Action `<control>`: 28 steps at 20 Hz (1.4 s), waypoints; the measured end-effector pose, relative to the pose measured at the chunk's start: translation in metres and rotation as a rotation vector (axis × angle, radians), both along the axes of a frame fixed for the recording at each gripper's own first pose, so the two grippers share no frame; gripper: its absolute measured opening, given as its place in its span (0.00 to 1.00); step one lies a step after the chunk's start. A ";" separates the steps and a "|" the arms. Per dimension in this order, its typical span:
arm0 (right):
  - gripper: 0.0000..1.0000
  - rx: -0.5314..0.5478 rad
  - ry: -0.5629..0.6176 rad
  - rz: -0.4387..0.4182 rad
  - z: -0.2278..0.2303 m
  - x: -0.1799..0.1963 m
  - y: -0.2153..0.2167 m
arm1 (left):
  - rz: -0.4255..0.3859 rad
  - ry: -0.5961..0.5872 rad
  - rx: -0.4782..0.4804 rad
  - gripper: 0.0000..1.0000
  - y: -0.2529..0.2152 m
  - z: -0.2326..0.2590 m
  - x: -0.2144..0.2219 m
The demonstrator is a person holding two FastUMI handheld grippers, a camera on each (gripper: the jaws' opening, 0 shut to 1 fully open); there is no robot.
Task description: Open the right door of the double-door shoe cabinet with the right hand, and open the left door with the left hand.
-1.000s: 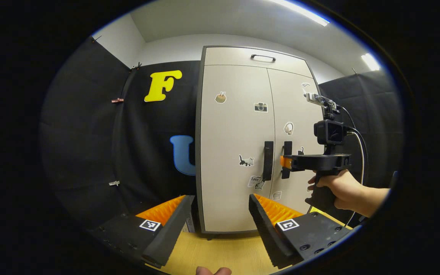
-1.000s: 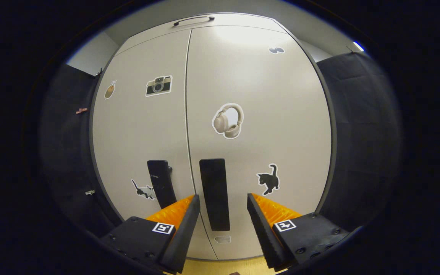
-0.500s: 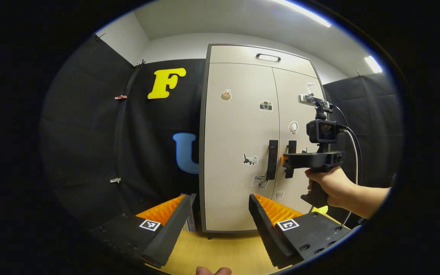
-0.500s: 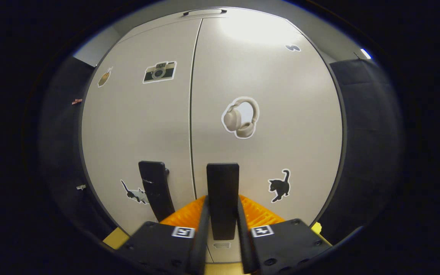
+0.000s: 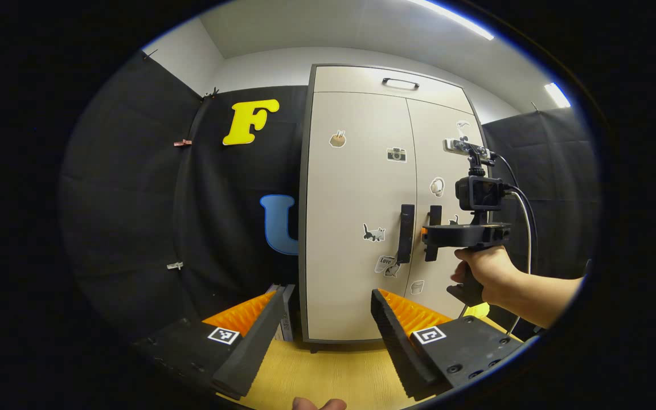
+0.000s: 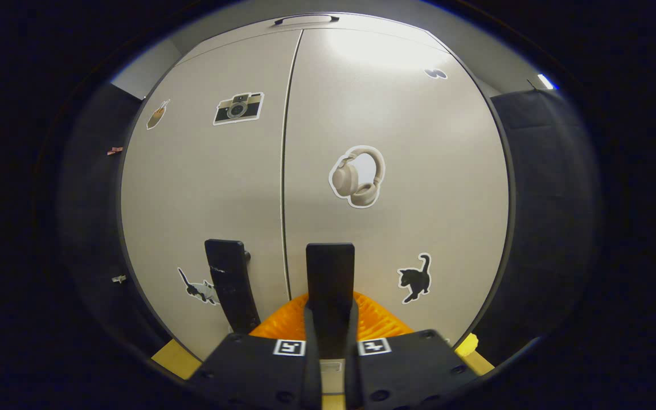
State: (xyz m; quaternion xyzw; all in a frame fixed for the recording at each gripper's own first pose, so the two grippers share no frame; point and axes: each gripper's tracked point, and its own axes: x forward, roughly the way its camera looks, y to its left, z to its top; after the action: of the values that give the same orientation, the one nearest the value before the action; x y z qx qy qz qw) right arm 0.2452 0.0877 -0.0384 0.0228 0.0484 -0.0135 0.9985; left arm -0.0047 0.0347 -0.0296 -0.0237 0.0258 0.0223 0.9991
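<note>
Left gripper view: my left gripper (image 5: 323, 330) sits low with its jaws spread wide, gripping nothing, above the light wooden table surface (image 5: 328, 373). Ahead stands the tall beige double-door shoe cabinet with a dark frame (image 5: 356, 142), both doors flush and closed. The left door's black vertical bar handle (image 5: 406, 233) and the right door's black vertical bar handle (image 5: 433, 232) sit side by side near the centre seam, well apart from my left gripper. Farther right, my right hand (image 5: 487, 276) holds the right gripper (image 5: 426, 234) level, its front end at the right door's handle. A black camera block (image 5: 479, 192) rides on top of it.

Right gripper view: my right gripper (image 6: 331, 336) is clenched on the right door's black handle (image 6: 330, 285) — both fingers press against its lower portion, one on each side. The left door's handle (image 6: 228, 290) stands free just beside it, across the seam. The right door (image 6: 419, 142) lies flush with the left door (image 6: 203, 188) — not yet pulled open. A headphone sticker (image 6: 357, 176) and a black cat sticker (image 6: 413, 278) sit on the right door.
</note>
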 end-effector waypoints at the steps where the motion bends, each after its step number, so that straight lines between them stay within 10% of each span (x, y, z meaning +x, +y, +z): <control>1: 0.16 0.002 0.008 -0.001 0.000 -0.001 -0.002 | -0.001 -0.001 -0.004 0.95 0.000 0.000 -0.002; 28: 0.08 0.060 -0.047 0.142 0.018 -0.079 -0.054 | -0.019 -0.003 0.029 0.95 -0.042 0.008 -0.001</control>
State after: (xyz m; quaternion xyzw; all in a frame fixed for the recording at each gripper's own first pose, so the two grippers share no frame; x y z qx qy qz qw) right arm 0.1660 0.0339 -0.0203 0.0494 0.0267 0.0593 0.9967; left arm -0.0060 -0.0068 -0.0215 -0.0088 0.0240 0.0129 0.9996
